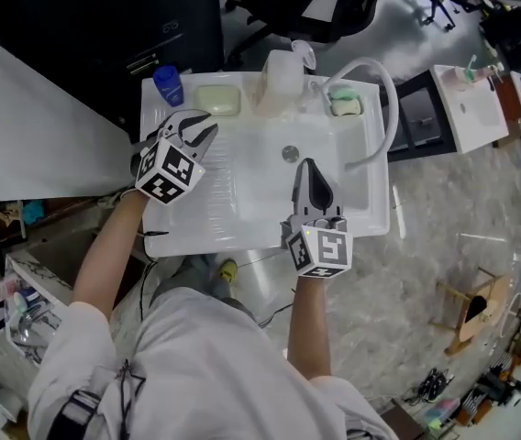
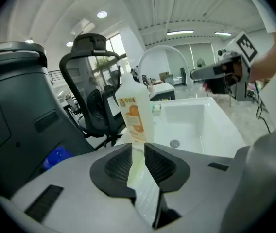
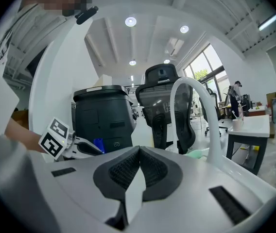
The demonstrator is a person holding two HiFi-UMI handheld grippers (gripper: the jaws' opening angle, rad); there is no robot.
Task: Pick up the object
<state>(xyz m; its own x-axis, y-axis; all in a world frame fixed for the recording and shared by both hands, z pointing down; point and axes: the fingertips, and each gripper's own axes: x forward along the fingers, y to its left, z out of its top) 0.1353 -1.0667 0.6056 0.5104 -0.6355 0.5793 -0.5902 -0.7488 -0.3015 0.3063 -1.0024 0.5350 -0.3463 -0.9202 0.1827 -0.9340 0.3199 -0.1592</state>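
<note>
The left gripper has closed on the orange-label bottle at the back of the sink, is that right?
No. The left gripper is empty, its jaws slightly apart; the orange-label bottle stands free at the back of the sink, as the left gripper view shows.

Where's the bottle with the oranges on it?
Head view: the bottle stands on the back rim of the sink, between the pale dish and the green tray.
</note>
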